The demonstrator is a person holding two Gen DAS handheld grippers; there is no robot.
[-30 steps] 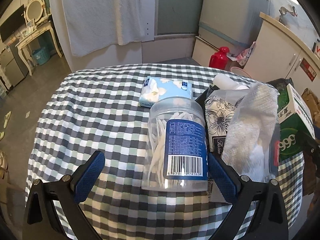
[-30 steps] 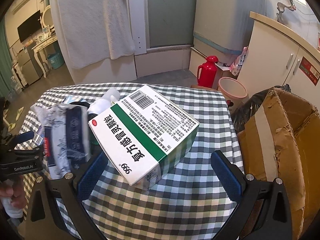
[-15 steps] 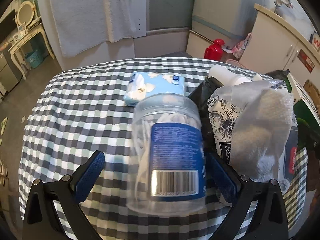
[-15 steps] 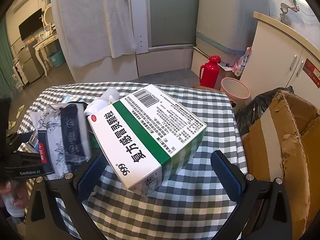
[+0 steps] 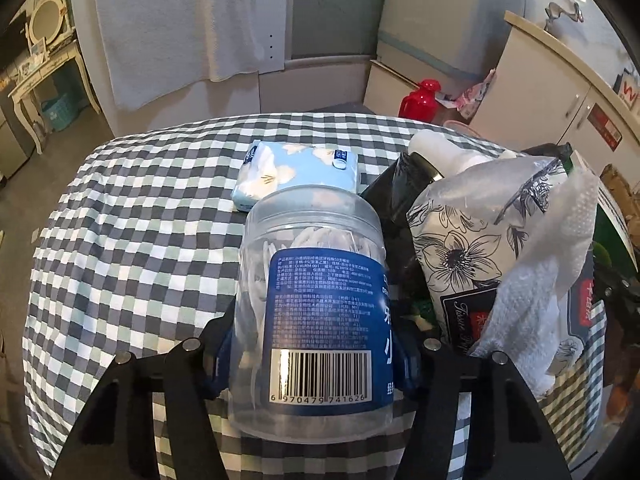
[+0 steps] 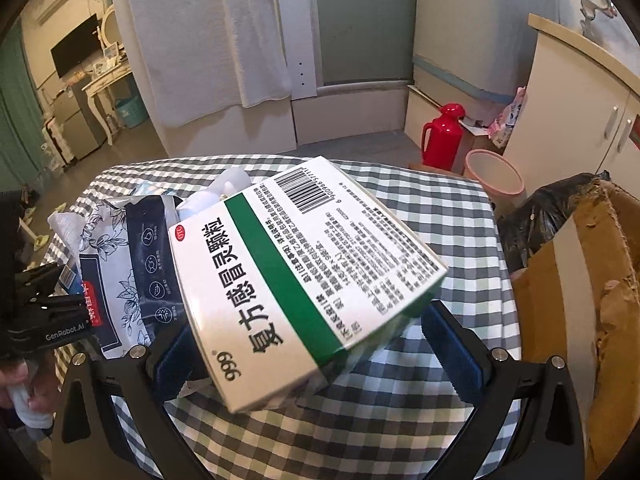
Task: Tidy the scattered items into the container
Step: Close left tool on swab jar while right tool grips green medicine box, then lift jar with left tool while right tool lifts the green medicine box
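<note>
My left gripper [image 5: 314,354] clamps a clear plastic jar [image 5: 316,312] above the checkered tablecloth [image 5: 132,240], just beside the black container [image 5: 394,196] stuffed with a floral tissue pack [image 5: 472,248]. A blue tissue packet [image 5: 296,172] lies behind. My right gripper [image 6: 316,340] pinches a green-and-white medicine box [image 6: 304,272], tilted at the container's right.

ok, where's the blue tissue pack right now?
Left wrist view: blue tissue pack lies on the checkered tablecloth, just behind the clear jar, left of the black container.
</note>
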